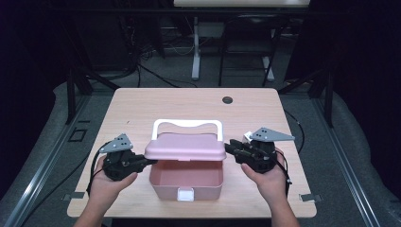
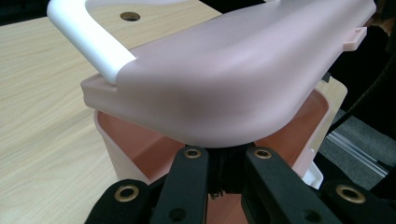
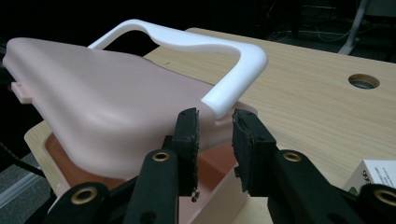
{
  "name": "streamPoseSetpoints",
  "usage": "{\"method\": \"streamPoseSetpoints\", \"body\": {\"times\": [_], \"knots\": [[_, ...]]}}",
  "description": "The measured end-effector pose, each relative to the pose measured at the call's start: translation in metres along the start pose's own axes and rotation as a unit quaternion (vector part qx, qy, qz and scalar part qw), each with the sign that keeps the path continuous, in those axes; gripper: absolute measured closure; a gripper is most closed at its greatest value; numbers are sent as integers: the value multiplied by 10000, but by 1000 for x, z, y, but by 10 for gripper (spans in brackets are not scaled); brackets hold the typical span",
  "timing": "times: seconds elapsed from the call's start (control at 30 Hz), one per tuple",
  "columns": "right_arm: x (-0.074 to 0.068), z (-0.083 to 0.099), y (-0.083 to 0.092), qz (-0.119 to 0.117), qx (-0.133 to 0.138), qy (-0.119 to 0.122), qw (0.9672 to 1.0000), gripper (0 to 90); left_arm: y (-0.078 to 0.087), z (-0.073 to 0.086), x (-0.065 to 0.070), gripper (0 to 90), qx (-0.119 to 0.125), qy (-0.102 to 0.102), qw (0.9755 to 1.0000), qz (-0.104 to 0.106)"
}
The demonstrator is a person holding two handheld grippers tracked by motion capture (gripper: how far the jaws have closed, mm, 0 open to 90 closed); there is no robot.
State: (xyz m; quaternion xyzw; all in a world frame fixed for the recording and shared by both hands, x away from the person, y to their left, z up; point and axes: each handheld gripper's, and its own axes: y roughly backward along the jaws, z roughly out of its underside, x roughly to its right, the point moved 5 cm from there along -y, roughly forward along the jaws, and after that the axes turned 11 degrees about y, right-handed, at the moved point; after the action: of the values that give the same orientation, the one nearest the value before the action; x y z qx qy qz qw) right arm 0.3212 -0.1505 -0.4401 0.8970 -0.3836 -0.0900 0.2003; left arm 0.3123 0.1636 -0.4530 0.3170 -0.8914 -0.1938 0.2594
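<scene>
We hold the pink plastic lid with its white handle raised over the pink box on the bench, left hand-held gripper clamped on its edge, right hand-held gripper with jaws apart beside it.

The right claw stands with its jaws apart at the near edge of a pink lid, just below the end of its white handle. The lid sits tilted above a pink box on the counter.
</scene>
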Motion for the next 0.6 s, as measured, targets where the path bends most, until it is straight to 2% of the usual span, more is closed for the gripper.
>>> {"method": "streamPoseSetpoints", "body": {"times": [0.23, 0.43, 0.6], "knots": [[-2, 4, 6, 128, -71, -15, 9999, 712, 0, -10, -1, 896, 92, -63, 9999, -35], [-7, 10, 11, 253, -119, 51, 9996, 747, 1, -15, -3, 896, 131, -1, 9999, 43], [-21, 29, 1, -61, -312, 171, 9993, 827, 1, -20, -4, 896, 163, 14, 9999, 9]]}}
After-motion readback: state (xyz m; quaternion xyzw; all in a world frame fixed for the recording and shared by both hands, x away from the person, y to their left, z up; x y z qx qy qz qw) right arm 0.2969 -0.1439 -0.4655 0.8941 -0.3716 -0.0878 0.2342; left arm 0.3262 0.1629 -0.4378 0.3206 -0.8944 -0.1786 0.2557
